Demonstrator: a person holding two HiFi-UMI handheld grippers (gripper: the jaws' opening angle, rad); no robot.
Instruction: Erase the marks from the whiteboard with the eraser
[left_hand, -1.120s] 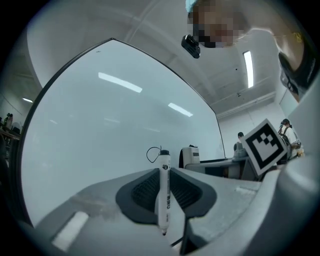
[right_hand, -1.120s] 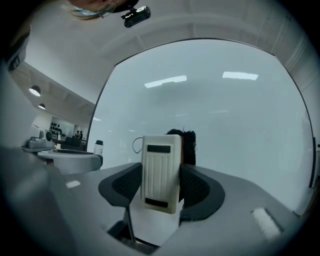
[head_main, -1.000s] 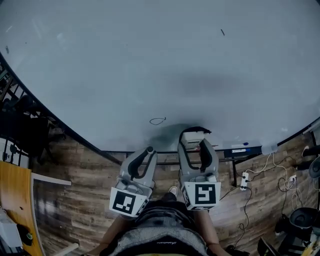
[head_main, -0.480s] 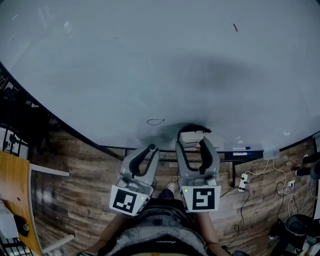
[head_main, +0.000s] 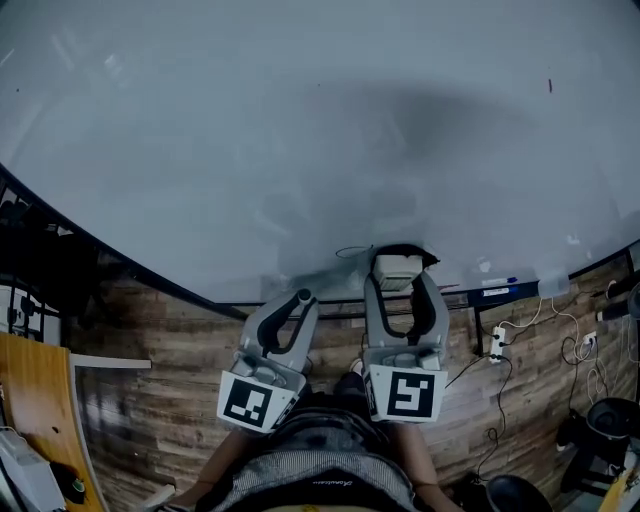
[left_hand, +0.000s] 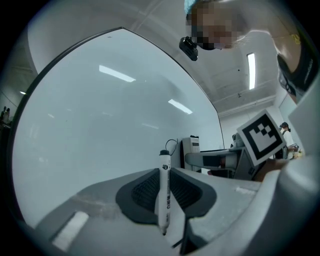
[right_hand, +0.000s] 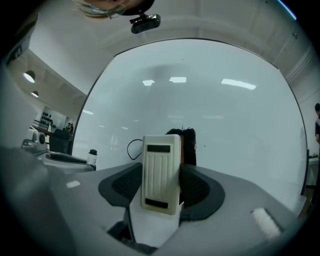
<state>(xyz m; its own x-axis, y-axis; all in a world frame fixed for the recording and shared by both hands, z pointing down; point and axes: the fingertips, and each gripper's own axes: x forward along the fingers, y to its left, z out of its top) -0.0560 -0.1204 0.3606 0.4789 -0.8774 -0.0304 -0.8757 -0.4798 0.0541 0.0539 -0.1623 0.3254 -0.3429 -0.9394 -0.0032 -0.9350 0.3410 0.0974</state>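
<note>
My right claw (head_main: 400, 282) is clamping the eraser (right_hand: 161, 172), 1 looped mark (right_hand: 133, 149) lying just left of it; my left claw (head_main: 298, 300) is gripping a marker (left_hand: 164, 192).

This looks like an office or meeting room, perhaps a lab workspace. A very large whiteboard (head_main: 300, 130) fills the head view from 9 through 12 to 3 o'clock, with a narrow ledge (head_main: 500, 292) along its lower edge at 4 o'clock. Below it a wood-plank floor (head_main: 170, 400) spreads from 6 to 8 o'clock. A white power strip (head_main: 497, 345) lies on that floor at 4 o'clock, with loose cables (head_main: 572, 335) trailing beside it. A pale wooden tabletop (head_main: 35, 400) shows at 8 o'clock. In the left gripper view a long strip light (left_hand: 251, 71) sits in a white ceiling at 1 o'clock, and the right gripper view shows round recessed lamps (right_hand: 29, 76) at 10 o'clock.
</note>
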